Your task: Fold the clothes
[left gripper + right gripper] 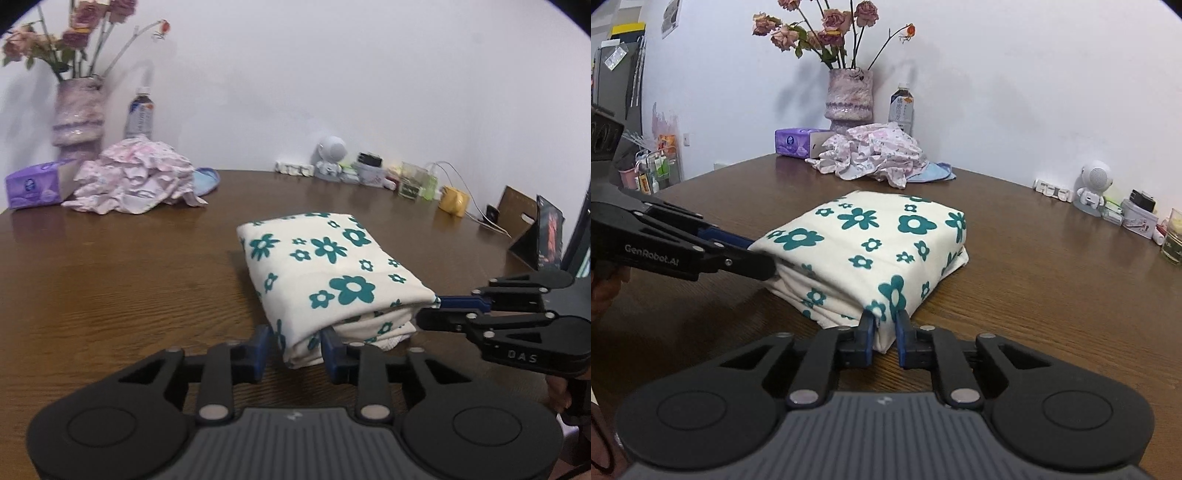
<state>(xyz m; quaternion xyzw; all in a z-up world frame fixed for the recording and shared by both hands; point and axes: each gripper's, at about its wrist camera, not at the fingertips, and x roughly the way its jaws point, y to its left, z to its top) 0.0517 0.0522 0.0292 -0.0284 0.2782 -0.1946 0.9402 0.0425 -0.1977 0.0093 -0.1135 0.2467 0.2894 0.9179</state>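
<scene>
A cream garment with teal flowers (325, 266) lies folded into a thick rectangle on the brown wooden table (110, 280). In the left wrist view my left gripper (298, 347) is shut on the garment's near corner, with the stacked layers squeezed between its blue pads. My right gripper (434, 308) comes in from the right and pinches the neighbouring corner. In the right wrist view the right gripper (885, 334) is shut on the near corner of the garment (871, 240). There the left gripper (762, 258) clamps the bundle's left corner.
A crumpled pile of pink clothes (136, 177) lies at the back beside a purple tissue pack (33, 186), a vase of dried roses (77, 114) and a bottle (139, 114). Small items (369, 170) line the wall at right. A hand (605, 284) holds the left gripper.
</scene>
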